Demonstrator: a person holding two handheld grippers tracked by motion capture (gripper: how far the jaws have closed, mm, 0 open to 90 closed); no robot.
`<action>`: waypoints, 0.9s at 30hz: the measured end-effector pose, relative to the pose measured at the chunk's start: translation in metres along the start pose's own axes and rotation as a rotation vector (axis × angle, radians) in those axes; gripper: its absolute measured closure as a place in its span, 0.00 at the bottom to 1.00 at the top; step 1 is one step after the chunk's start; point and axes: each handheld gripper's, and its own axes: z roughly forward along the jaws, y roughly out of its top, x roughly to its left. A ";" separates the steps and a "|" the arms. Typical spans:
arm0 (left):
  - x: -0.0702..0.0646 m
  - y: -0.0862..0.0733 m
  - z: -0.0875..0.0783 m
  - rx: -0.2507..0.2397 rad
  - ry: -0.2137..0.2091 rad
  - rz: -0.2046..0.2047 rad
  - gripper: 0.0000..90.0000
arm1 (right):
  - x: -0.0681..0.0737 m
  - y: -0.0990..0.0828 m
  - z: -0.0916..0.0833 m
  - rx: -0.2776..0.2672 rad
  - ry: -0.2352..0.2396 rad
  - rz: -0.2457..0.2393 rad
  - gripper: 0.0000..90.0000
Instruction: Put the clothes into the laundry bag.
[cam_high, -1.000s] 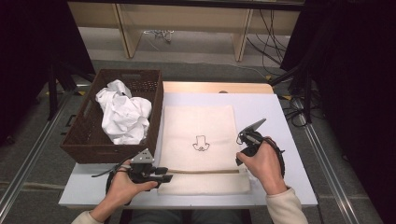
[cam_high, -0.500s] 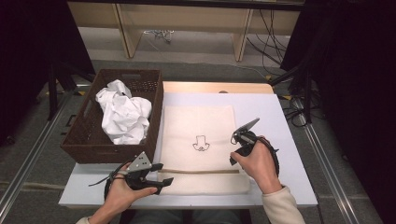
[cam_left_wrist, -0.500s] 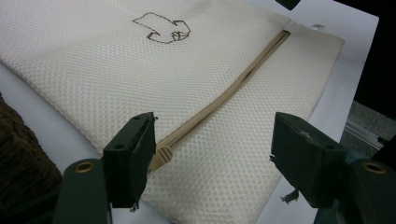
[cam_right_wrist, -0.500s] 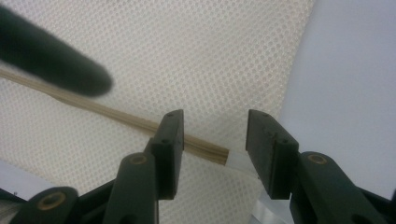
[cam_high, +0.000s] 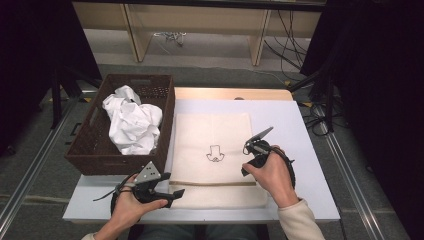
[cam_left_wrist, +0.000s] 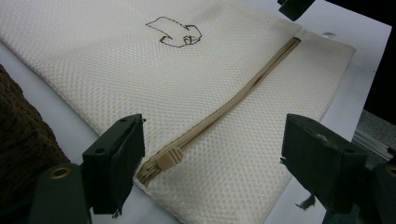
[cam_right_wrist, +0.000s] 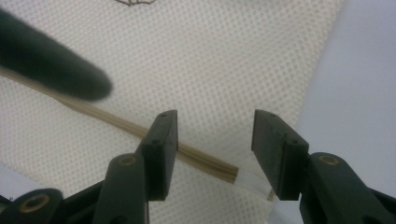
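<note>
Left gripper (cam_left_wrist: 210, 154) jaws just spread, empty, astride zip pull (cam_left_wrist: 169, 157). Right gripper (cam_right_wrist: 215, 140) likewise just spread, empty, over zip end (cam_right_wrist: 231, 173) of bag (cam_high: 212, 130). Best pinched pull squarely, pinned far end, then drew along zip.

You're clearly in a lab: white table (cam_high: 305, 130) on metal rails (cam_high: 30, 170), loose cables (cam_high: 285, 45), dark curtains (cam_high: 370, 60) all around.

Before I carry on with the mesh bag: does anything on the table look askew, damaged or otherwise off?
Nothing stands out. The mesh bag lies flat and square on the table, its zipper closed with the pull at the left end. The white cloth sits crumpled inside the basket.
</note>
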 end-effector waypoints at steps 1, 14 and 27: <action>0.000 0.001 0.000 0.001 -0.004 -0.008 0.23 | 0.002 0.000 0.001 -0.005 0.001 0.005 0.56; -0.001 0.004 0.003 0.001 -0.011 -0.039 0.24 | 0.025 0.008 0.018 -0.003 0.043 -0.130 0.50; -0.001 0.003 0.005 0.000 -0.009 -0.052 0.24 | 0.053 0.020 0.035 0.012 0.056 -0.248 0.47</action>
